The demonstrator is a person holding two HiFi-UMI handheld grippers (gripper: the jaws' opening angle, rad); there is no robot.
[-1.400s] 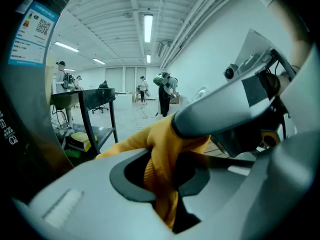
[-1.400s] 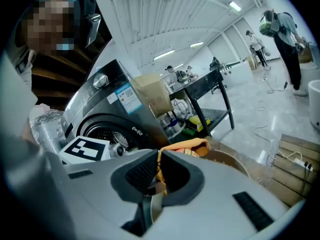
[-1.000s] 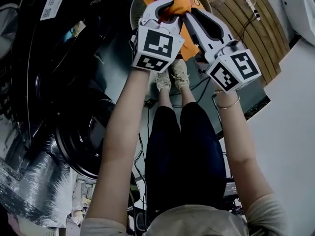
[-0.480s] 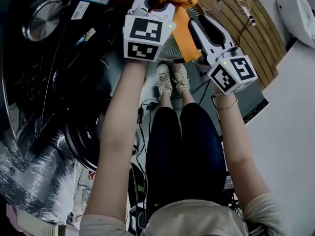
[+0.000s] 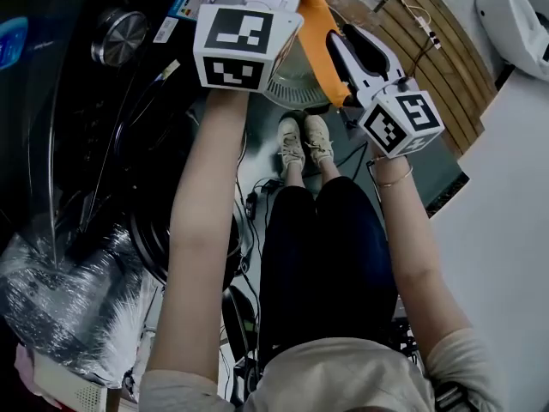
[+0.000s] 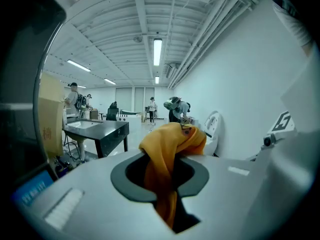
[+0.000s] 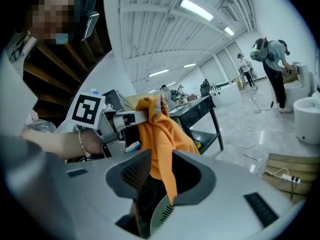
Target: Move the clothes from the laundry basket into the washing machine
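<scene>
Jaws of the left hand-held gripper point(image 6: 165, 184) are closed on an orange fabric garment point(image 6: 172, 139), which is bunched above the pads and trails down through the gap beneath them. In the head view this hand-held gripper is held high, at the upper edge of the picture, higher than the right hand-held gripper point(image 7: 160, 181) and near it. The garment is draped from the left one down and across toward the right one.

The jaws of the right hand-held gripper have just been opening and are parted. A hanging fold of the garment is seen between them (no pad appears to be pressed on it in the right gripper view).

A round pale laundry basket with slotted walls point(image 5: 296, 84) is seen below the left hand-held gripper, and the garment's loose lower end hangs above it. A dark washing machine point(image 5: 77, 144) is seen to the left of the left hand-held gripper, well apart from the garment. A brown slatted wooden panel point(image 5: 429, 33) is seen to the right of the right hand-held gripper.
</scene>
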